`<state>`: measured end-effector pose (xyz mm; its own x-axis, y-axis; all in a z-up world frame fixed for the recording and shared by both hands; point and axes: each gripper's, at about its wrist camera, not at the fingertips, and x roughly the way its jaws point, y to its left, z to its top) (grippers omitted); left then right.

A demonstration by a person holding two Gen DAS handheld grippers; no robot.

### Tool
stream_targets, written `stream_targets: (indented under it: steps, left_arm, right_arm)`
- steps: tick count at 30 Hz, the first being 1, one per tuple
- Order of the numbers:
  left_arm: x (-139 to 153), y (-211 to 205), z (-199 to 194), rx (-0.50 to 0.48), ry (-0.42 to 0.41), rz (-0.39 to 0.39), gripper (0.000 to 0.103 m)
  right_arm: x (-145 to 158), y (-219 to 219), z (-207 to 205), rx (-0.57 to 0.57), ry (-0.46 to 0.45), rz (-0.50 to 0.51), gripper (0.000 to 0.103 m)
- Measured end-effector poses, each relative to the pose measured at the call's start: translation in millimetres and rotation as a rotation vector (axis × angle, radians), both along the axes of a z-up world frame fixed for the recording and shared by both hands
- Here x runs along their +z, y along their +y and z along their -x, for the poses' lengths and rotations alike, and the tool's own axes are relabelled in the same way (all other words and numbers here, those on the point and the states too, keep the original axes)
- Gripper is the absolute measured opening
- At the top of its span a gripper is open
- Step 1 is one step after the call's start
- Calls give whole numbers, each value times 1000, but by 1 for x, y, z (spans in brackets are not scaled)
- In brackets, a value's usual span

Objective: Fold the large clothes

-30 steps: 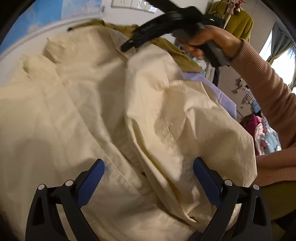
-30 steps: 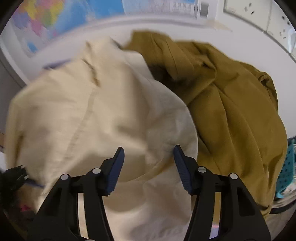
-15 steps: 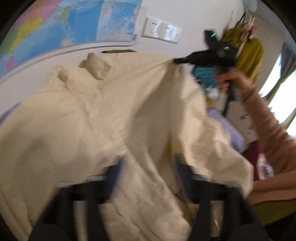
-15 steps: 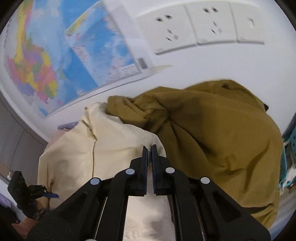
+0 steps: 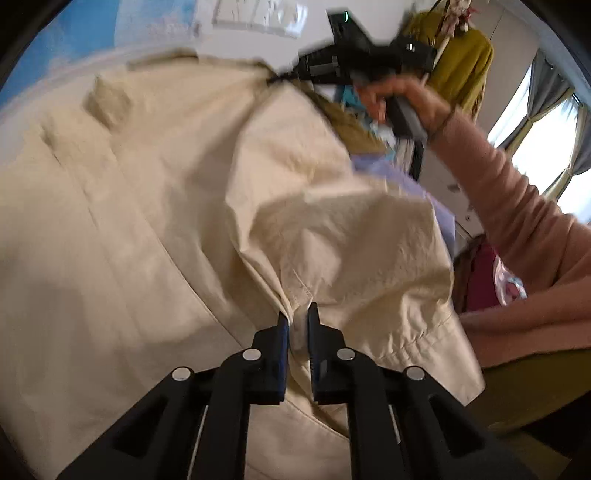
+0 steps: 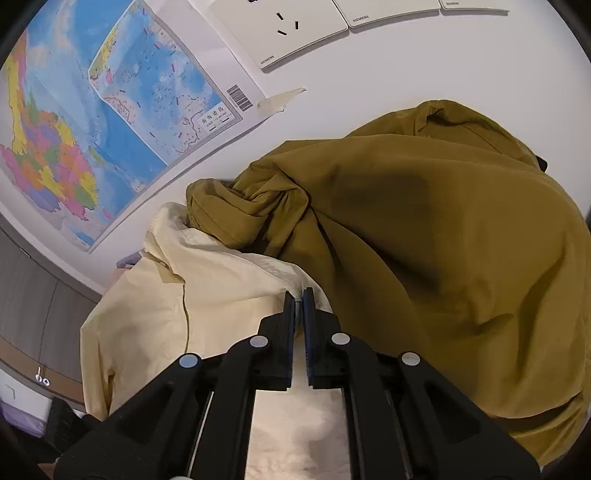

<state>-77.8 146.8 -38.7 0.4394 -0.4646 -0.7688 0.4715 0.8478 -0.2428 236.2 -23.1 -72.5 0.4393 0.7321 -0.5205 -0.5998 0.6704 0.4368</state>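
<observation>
Both grips now made. Left claw, gaping wide over loose cloth a second ago, just closed and now pinched onto a gathered fold of the cream garment at lower centre of the left wrist view, fabric bunched between the blue pads. Right claw, half open a second ago, likewise clamped tight on a cream edge at centre of the right wrist view, shut there already half a second back. Seen again from the left wrist view at upper centre, right claw drawing a corner of the cream cloth taut toward the upper right, gripped by a hand in a pink sleeve. Cream garment spread across most of the left view, lying partly under an olive garment heaped at right of the right view, below a wall map and sockets. Supporting surface hidden under the cloth. Judged as the end of grasping and the start of lifting or spreading: two held points, enough to pull the cream piece free and flat for a first fold. Possible snag: olive garment dragging along.
</observation>
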Motion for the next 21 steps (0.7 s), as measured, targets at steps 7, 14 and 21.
stream_targets:
  steps: [7, 14, 21]
  left_arm:
    - [63, 50, -15, 149, -220, -196, 8]
    - [20, 76, -73, 232, -204, -651, 33]
    - [-7, 119, -86, 315, -24, -476, 71]
  right_arm:
    - [0, -10, -7, -1, 19, -50, 5]
    - [-5, -11, -14, -12, 39, -88, 5]
    - [-3, -14, -15, -17, 28, -100, 5]
